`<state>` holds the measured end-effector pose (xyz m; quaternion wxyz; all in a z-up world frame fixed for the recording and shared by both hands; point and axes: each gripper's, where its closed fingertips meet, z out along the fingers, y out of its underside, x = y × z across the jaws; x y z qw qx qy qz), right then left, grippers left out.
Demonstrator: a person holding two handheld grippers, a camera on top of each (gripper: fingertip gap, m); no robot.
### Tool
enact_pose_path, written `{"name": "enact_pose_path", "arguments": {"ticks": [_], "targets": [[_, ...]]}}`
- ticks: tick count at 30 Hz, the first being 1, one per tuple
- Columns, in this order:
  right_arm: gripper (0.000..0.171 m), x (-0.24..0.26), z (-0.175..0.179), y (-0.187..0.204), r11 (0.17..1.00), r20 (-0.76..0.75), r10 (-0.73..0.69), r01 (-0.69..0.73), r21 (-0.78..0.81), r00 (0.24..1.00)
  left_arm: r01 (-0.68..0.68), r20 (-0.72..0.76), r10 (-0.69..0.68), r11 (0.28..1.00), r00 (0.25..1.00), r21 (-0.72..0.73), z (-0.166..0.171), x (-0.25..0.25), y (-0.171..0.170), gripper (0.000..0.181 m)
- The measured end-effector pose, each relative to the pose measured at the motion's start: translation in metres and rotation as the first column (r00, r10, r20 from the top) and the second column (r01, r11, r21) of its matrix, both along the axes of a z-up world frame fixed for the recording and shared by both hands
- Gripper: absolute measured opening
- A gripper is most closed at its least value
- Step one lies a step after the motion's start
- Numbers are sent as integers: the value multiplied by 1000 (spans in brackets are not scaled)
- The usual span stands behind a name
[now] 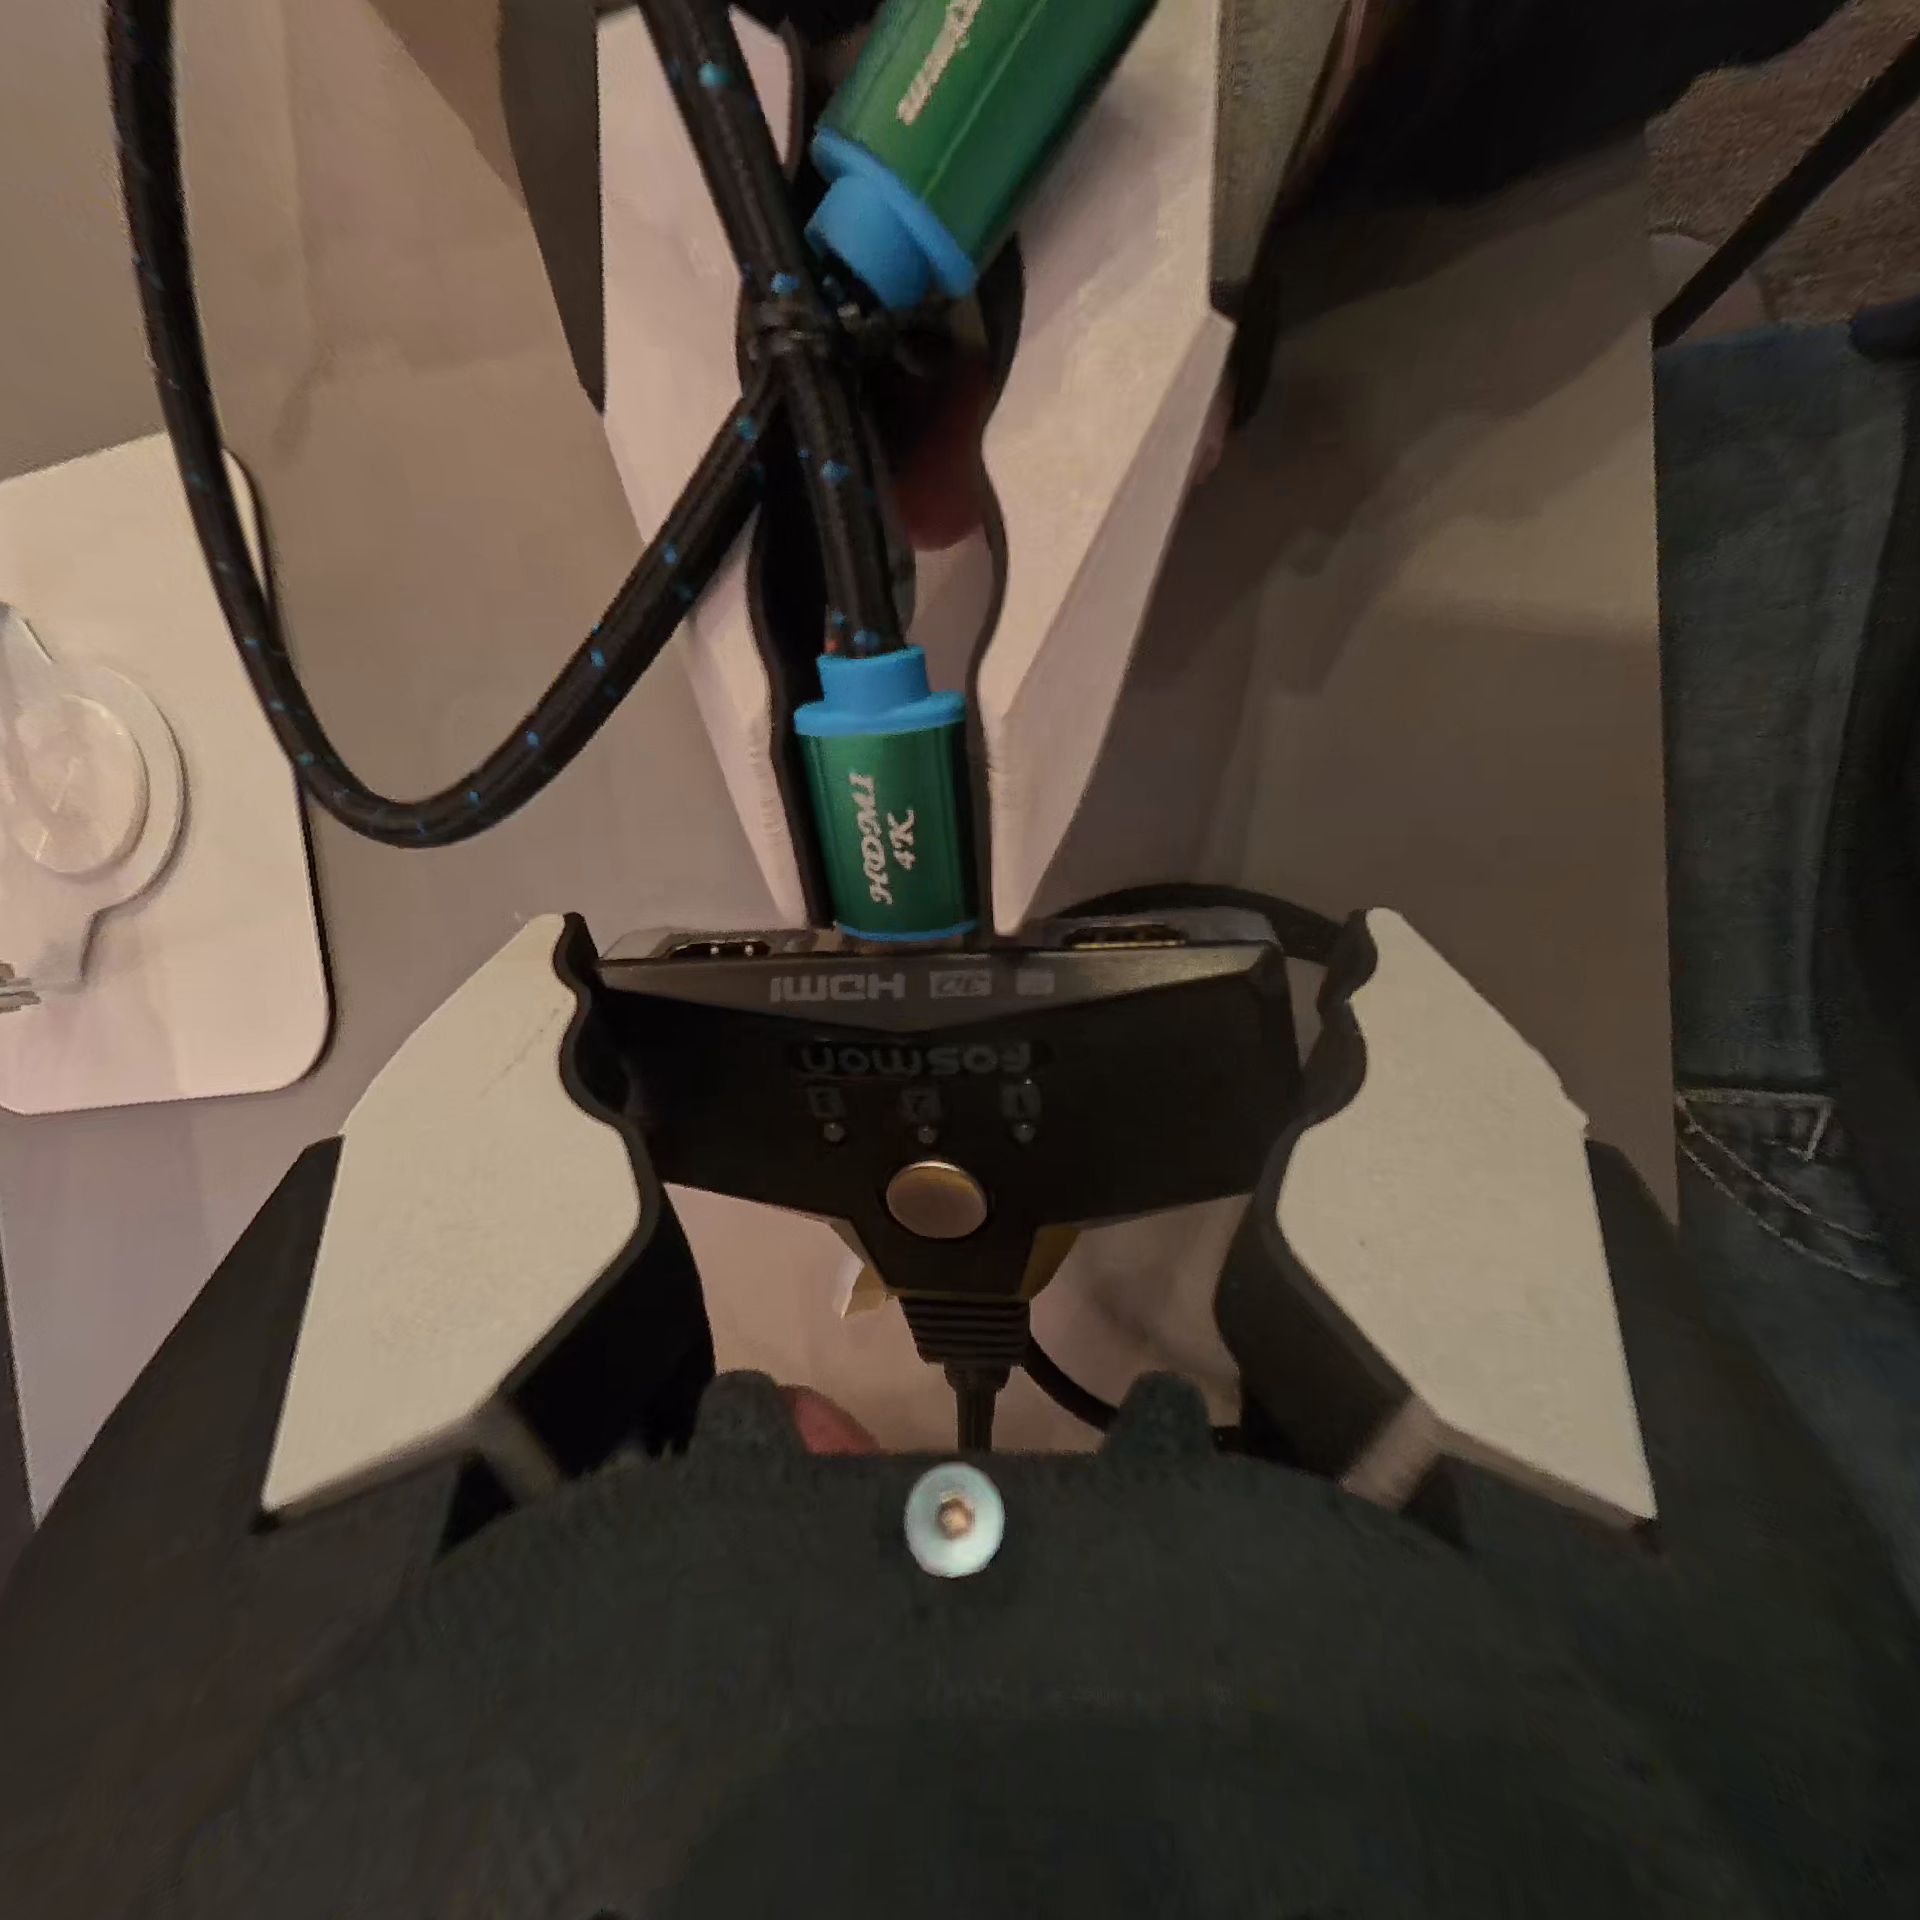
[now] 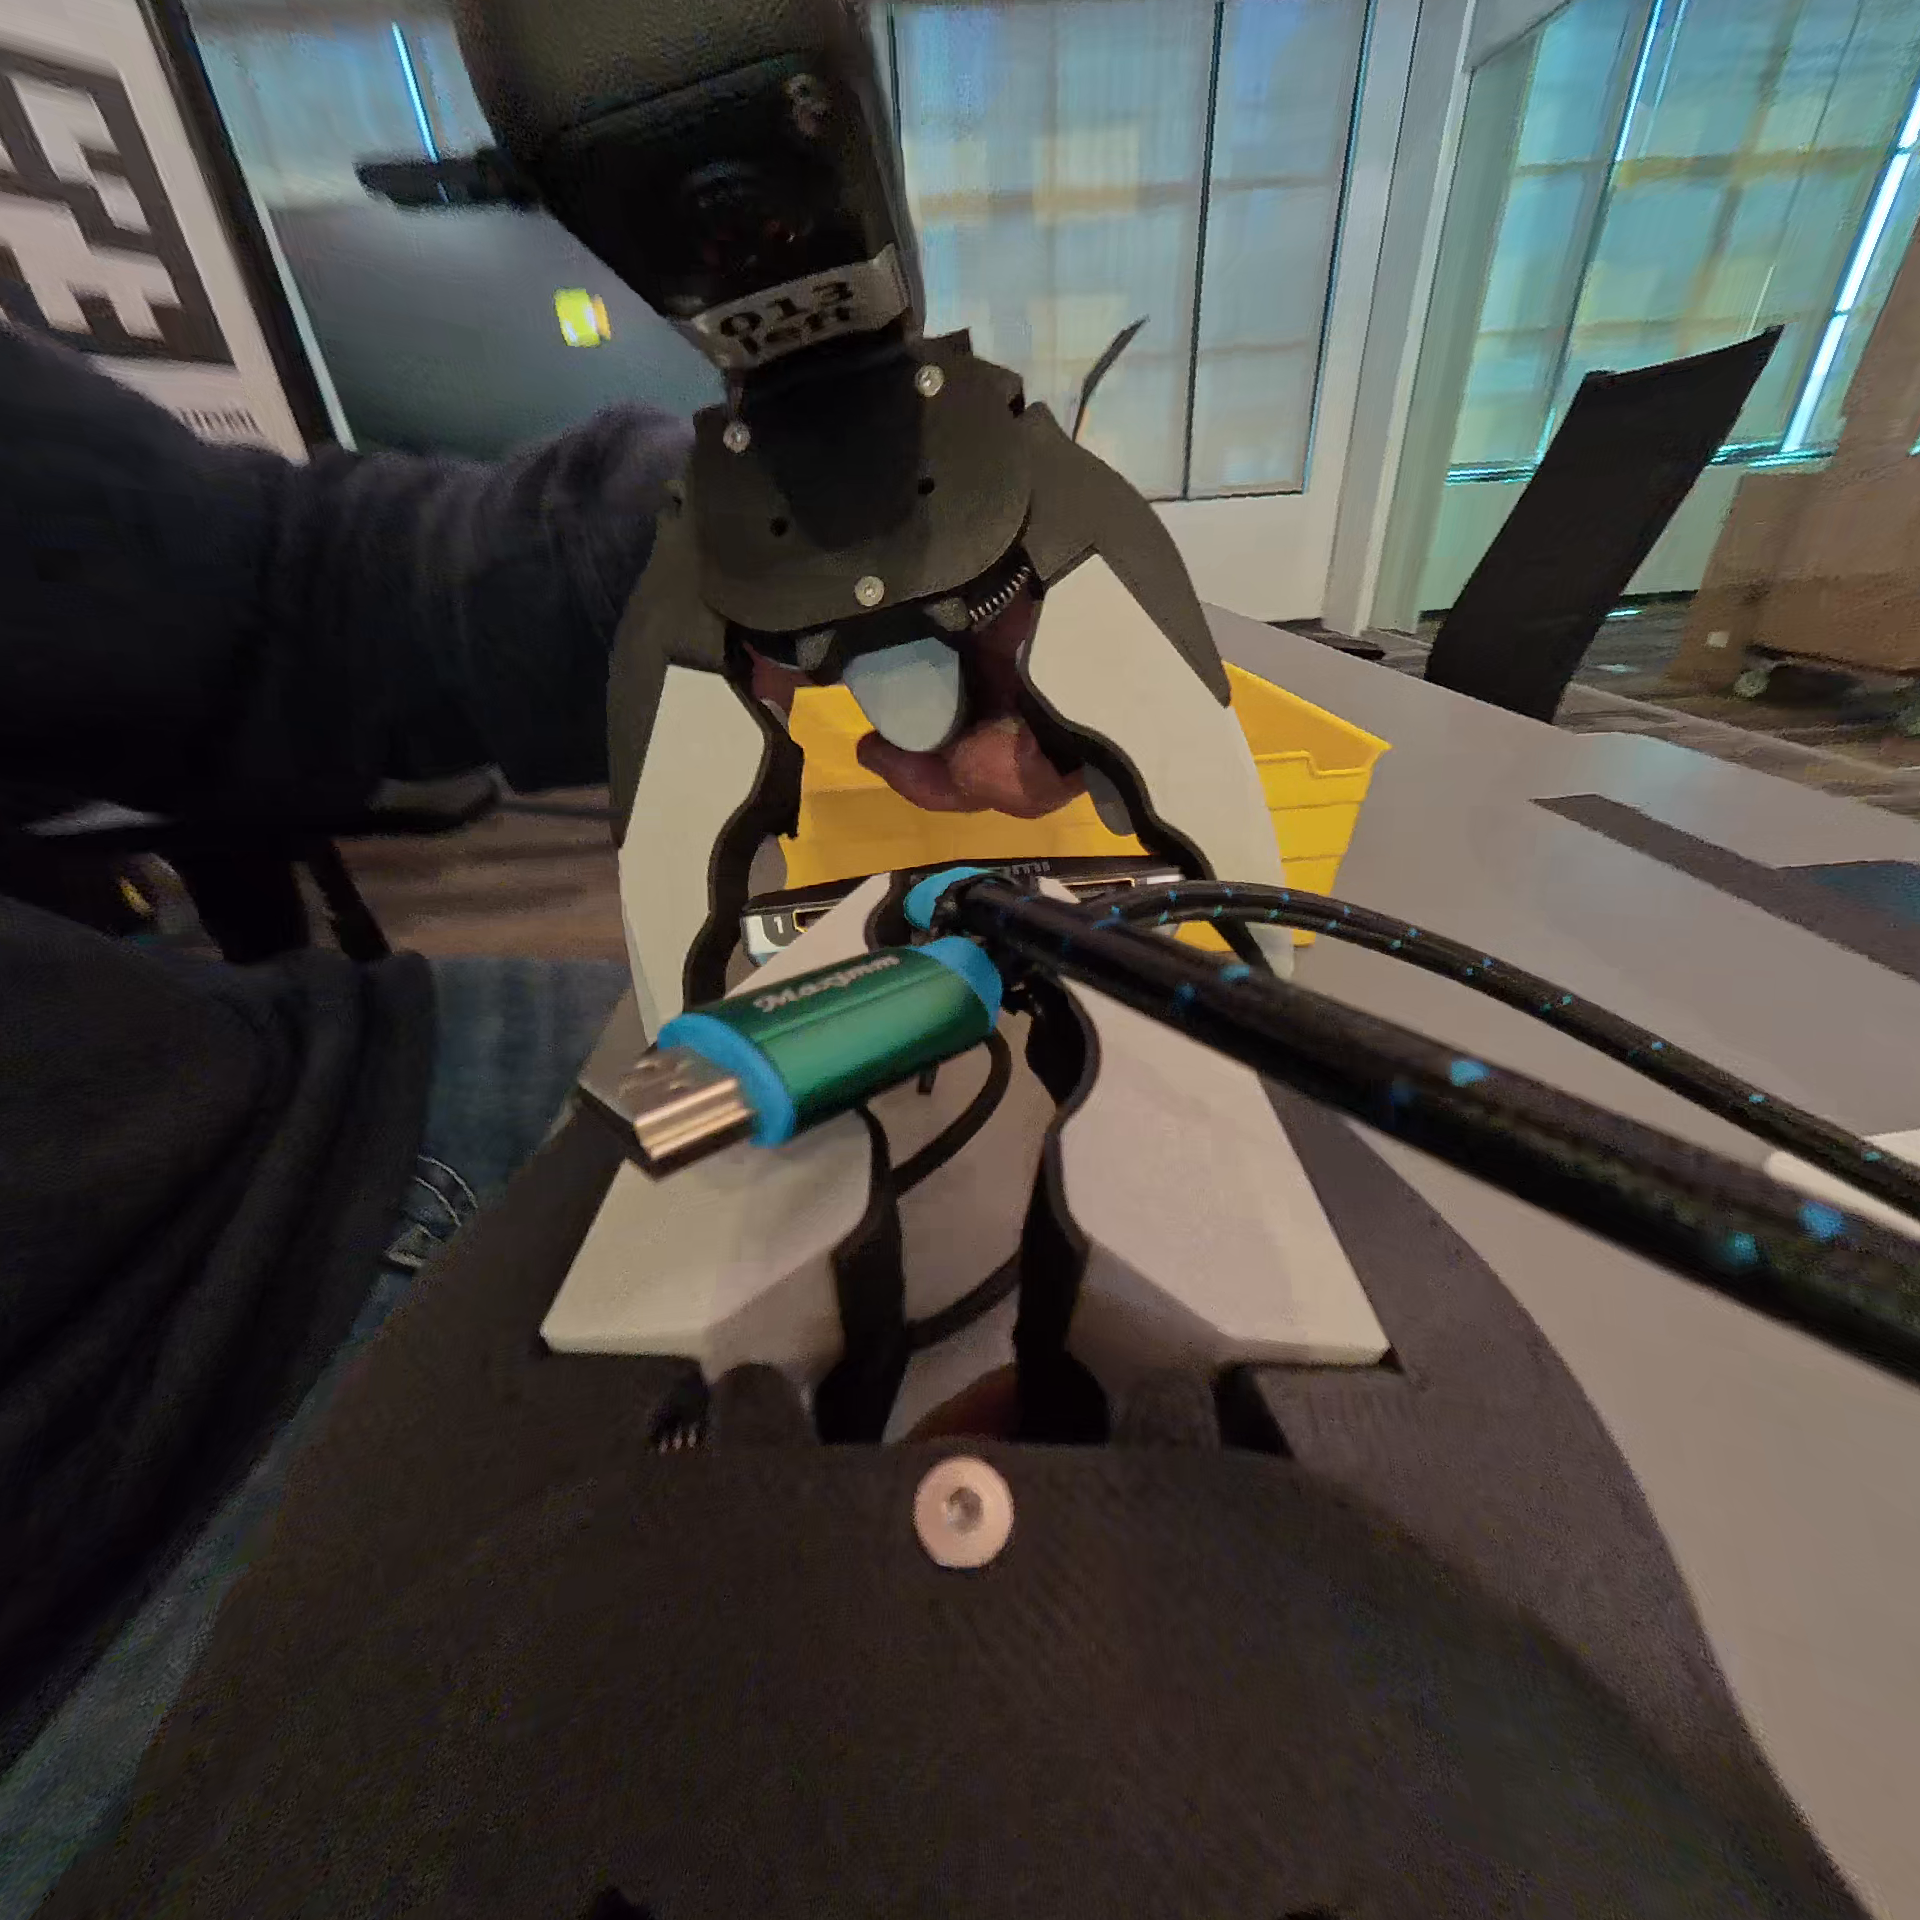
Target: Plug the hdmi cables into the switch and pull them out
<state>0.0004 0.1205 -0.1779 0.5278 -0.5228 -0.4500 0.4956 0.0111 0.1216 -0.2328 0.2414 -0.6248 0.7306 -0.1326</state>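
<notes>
My left gripper is shut on the black HDMI switch, one finger on each side of it. A green HDMI plug with blue collars sits in the switch's middle port; the ports on either side are open. My right gripper reaches in from the far side with its white fingers shut around that plug. In the right wrist view my right gripper is shut at the plug's blue collar, and the switch shows just beyond it. A second green plug lies loose across my right gripper's left finger, metal end bare. It also shows in the left wrist view.
The black braided cable runs off to the right over the grey table and loops at the left of the left wrist view. A yellow bin stands behind the switch. A white plate with a clear hook lies left. A person's dark sleeve is at the left. Both grippers' tips are close together, under 4 cm apart.
</notes>
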Motion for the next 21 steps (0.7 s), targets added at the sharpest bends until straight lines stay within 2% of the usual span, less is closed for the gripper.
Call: {"name": "enact_pose_path", "arguments": {"ticks": [5,9,13,15,16,18,20,21], "targets": [[17,3,7,1,998,-73,15,-20,-60,997,-16,60,17,1000,998,-17,8,5,0,127],[16,-2,1,0,995,20,-53,51,82,998,-20,43,20,1000,999,13,1,0,2,127],[16,-2,5,-5,992,9,-41,40,123,999,-14,77,15,1000,997,-8,5,1,-4,127],[17,0,7,-5,996,-18,-20,22,91,1000,-14,96,15,1000,995,-17,8,2,-5,127],[17,6,15,-4,999,-79,3,1,41,997,-12,82,13,1000,997,-5,7,0,-3,127],[17,35,35,10,993,-243,8,-36,-109,970,-42,-69,50,993,996,113,-13,-28,17,127],[17,47,26,23,996,-166,-54,41,-82,985,-69,4,69,997,998,27,-8,-27,7,126],[17,49,27,22,996,-167,-54,41,-78,984,-61,-14,61,997,998,37,-5,-27,4,127]]}}
